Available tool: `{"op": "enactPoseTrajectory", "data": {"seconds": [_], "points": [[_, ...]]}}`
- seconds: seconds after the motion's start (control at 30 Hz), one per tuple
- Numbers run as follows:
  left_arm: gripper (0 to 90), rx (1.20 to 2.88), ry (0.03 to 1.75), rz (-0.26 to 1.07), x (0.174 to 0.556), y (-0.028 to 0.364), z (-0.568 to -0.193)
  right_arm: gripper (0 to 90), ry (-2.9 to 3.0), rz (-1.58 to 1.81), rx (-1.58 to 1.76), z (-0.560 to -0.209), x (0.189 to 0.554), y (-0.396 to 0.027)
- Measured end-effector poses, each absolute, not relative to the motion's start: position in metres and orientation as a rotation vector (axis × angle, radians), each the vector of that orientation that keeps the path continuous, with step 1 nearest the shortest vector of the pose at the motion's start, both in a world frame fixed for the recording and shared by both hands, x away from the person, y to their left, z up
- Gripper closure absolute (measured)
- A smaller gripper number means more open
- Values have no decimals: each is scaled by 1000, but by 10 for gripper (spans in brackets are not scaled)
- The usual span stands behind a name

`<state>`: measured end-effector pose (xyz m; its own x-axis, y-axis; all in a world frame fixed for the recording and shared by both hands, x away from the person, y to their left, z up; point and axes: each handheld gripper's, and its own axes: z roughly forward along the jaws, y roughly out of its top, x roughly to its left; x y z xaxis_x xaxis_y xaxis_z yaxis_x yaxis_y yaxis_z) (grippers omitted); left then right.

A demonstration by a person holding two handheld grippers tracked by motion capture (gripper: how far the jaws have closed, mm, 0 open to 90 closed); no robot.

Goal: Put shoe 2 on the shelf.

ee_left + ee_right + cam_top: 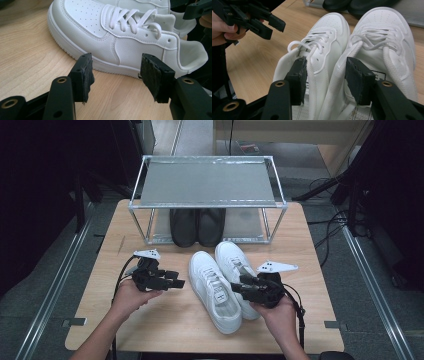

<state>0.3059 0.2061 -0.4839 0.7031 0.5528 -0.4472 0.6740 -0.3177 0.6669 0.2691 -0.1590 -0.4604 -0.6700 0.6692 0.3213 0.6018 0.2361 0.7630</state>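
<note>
Two white lace-up sneakers lie side by side on the wooden table (150,320), toes towards the rack: the left sneaker (202,267) (87,20) (332,27) and the right sneaker (230,255) (384,22). My left gripper (176,281) (116,60) is open, just left of the left sneaker and level with its side, touching nothing. My right gripper (236,287) (326,63) is open at the heels. One jaw sits in each shoe's opening, with the two adjoining collars between them.
A metal-framed shoe rack (207,205) stands at the back of the table. A pair of black shoes (197,226) (352,5) rests on its lower shelf, and its top shelf is bare. Bare wood lies left and in front of the sneakers.
</note>
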Motion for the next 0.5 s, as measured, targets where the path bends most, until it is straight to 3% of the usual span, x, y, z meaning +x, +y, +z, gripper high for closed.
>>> {"op": "enactPoseTrajectory", "data": {"seconds": [0.5], "points": [[444,1990,942,-179,311,208,-483,413,2397,1368,1300,-471,273,-139]]}}
